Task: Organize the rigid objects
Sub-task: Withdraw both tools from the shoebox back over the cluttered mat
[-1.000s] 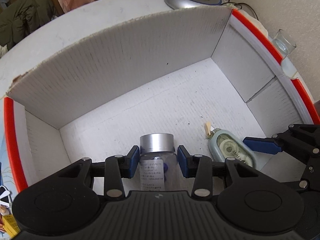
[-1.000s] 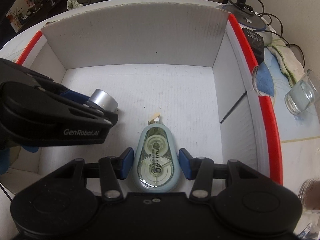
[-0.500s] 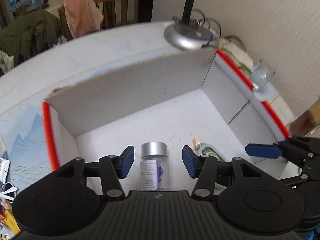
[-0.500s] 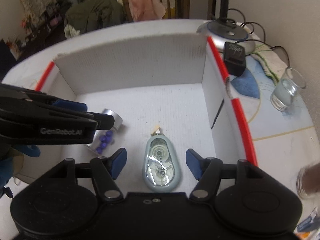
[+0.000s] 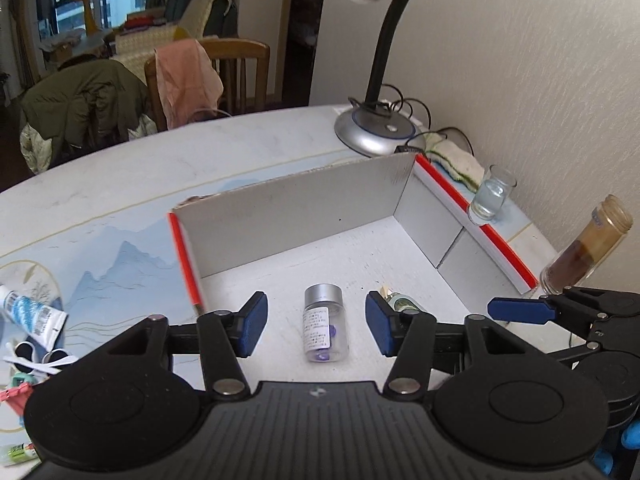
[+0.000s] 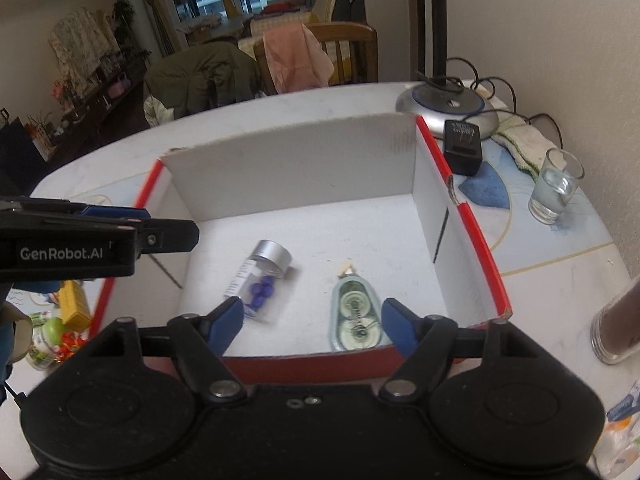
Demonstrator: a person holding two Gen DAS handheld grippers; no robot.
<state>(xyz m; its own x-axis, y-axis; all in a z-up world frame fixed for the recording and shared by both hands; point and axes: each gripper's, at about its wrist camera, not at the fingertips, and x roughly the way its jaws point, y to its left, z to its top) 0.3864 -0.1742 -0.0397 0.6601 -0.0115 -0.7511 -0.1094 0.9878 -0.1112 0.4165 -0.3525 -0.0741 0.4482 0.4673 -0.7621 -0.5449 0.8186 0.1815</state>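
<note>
Clear plastic, silver cap: the little bottle [image 5: 323,323] lies on the floor of the white box [image 6: 288,160], and the tape roller [image 6: 354,314] lies beside it. My left gripper [image 5: 316,328] and right gripper [image 6: 312,326] have just been opening; both are spread with nothing pinched. I lift straight up, clear of the red edges [image 6: 480,240]. The glass [image 6: 556,186] stands outside, so I swing away from it.

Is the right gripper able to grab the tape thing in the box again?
Probably yes: the right gripper is open, and the tape dispenser lies uncovered in the open-topped box, apart from the bottle.
</note>
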